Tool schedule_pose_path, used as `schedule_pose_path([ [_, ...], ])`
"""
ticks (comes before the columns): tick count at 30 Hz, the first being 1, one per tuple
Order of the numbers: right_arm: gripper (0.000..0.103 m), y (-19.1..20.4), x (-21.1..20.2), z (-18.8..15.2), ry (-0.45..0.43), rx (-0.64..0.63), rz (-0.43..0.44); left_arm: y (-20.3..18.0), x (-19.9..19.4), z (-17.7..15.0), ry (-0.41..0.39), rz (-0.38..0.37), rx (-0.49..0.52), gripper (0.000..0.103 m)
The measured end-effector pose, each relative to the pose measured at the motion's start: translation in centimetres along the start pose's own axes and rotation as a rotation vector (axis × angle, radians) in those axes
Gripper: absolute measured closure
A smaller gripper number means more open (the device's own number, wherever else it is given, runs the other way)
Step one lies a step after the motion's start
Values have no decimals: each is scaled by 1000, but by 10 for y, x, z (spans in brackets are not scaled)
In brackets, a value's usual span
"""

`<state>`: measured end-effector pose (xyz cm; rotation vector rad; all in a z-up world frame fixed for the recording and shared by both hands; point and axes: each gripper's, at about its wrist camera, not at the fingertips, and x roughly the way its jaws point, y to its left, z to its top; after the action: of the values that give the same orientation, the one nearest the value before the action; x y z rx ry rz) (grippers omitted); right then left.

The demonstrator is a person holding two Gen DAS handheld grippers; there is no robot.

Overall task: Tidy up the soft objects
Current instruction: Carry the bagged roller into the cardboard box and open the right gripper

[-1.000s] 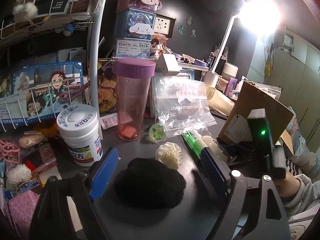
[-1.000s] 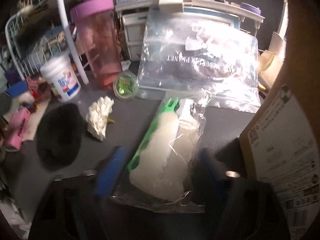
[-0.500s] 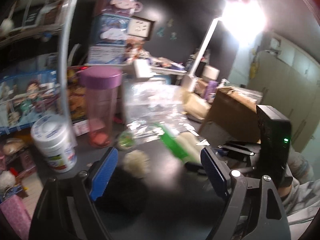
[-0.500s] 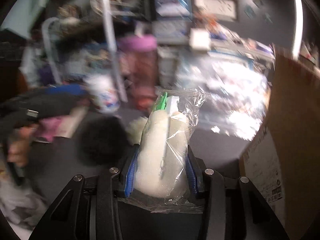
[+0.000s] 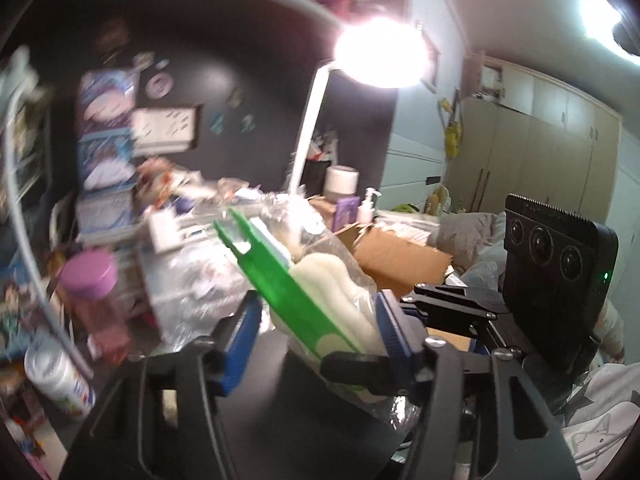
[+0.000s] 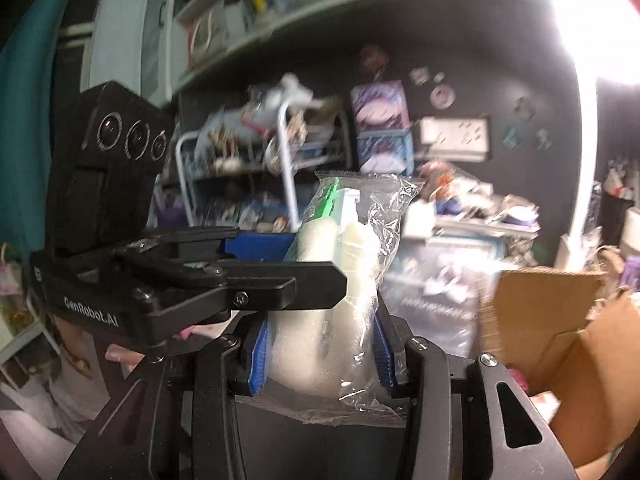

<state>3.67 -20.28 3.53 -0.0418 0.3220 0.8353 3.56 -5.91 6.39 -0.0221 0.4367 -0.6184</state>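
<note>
A clear plastic packet [image 6: 340, 248] with white soft pieces and a green card is held upright above the desk. My right gripper [image 6: 320, 346] is shut on its lower half, blue pads pressing both sides. My left gripper [image 5: 316, 336] reaches in from the left, and one of its black fingers [image 6: 280, 284] crosses in front of the packet. Its jaws are closing with the packet [image 5: 320, 276] between them. One pad lies against the white pieces; the other shows a thin gap. The view is blurred.
An open cardboard box [image 6: 560, 320] stands to the right, also seen as the box [image 5: 400, 256] behind the packet. A pink bottle with a purple lid [image 5: 96, 304] and a white tub [image 5: 60, 376] stand at the left. A bright desk lamp [image 5: 376, 52] glares above cluttered shelves.
The right gripper closed on the packet and lifted it off the desk. The left gripper left the black fluffy thing, rose, swung right, and narrowed its jaws around the packet.
</note>
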Motion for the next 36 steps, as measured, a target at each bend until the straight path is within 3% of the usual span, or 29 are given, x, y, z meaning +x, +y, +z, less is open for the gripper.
schedule_pose_path([
  [3,65,-19,-22,3,-44,6,-47,-23,18,16,-2,-7,41,58],
  [10,65,-71,-59,-8,-61,66,-131,-60,75,36,56,-55,101,59],
  [20,64,-125,-61,-31,79,104,-235,-78,156,35,243,-79,127,58],
  [24,63,-132,-53,-39,141,80,-281,-79,169,28,277,-58,135,50],
  [26,55,-134,-50,-41,159,68,-311,-77,172,26,285,-41,137,39],
  [28,44,-136,-50,-43,163,60,-342,-75,171,25,284,-34,140,37],
  [36,43,-131,-50,-36,159,51,-333,-61,141,34,205,-28,114,25],
])
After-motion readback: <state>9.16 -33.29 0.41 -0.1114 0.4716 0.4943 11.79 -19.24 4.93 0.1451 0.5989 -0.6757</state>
